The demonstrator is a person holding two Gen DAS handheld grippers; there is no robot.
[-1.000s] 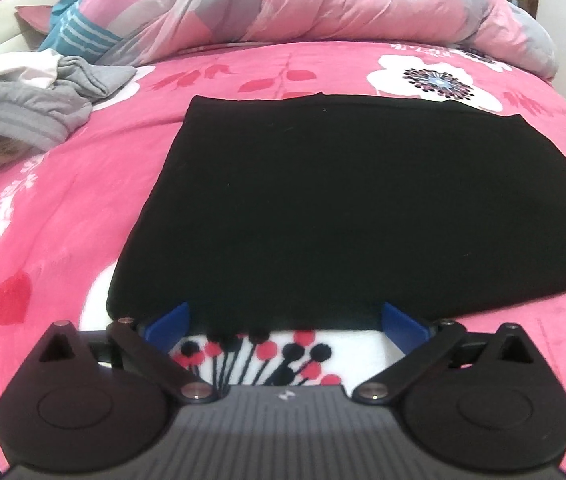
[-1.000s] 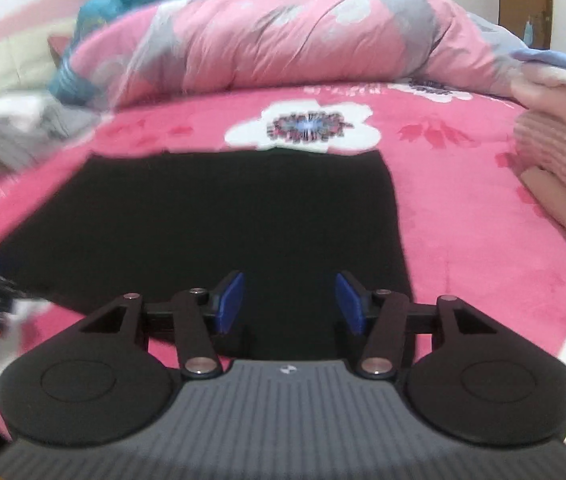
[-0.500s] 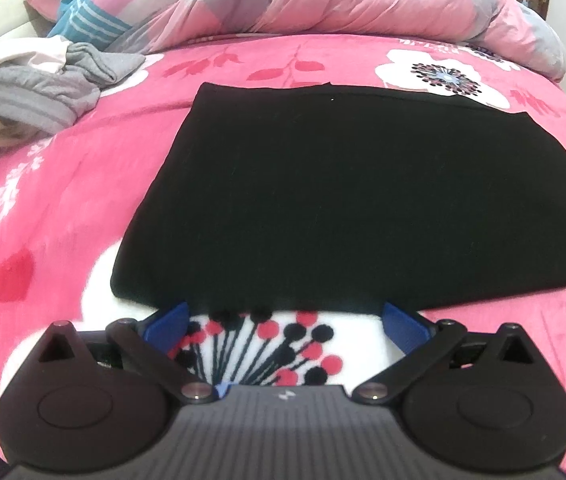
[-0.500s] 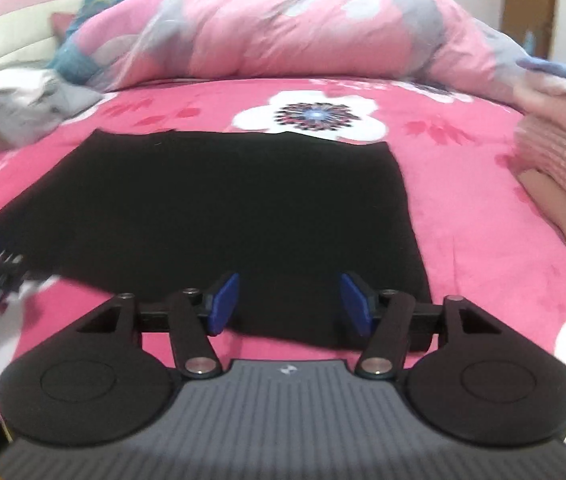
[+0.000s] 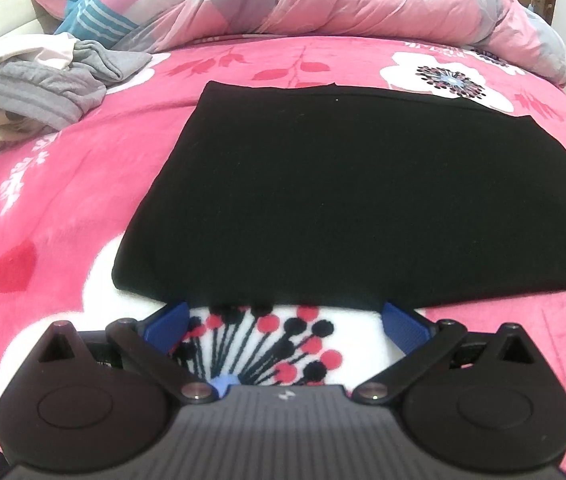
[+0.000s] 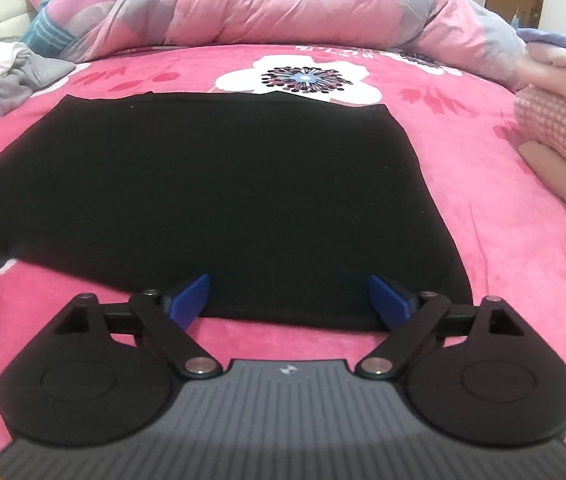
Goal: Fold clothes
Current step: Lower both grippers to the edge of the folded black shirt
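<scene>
A black garment (image 5: 343, 192) lies flat on the pink flowered blanket, folded into a wide rectangle. My left gripper (image 5: 285, 316) stands open just short of the garment's near edge, toward its left corner, with nothing between its blue pads. In the right wrist view the same black garment (image 6: 219, 192) fills the middle. My right gripper (image 6: 289, 294) is open, its blue pads spread over the near edge close to the right corner, holding nothing. The tip of the right gripper shows at the far right of the left wrist view.
A heap of grey and white clothes (image 5: 39, 88) lies at the back left. A rolled pink quilt (image 5: 323, 0) runs along the back of the bed. Stacked pink folded fabric (image 6: 559, 136) sits at the right edge. The pink blanket (image 6: 523, 240) surrounds the garment.
Both grippers have drawn back toward the near edge of the garment. The right gripper's fingers have spread much wider. The garment has stayed flat.
</scene>
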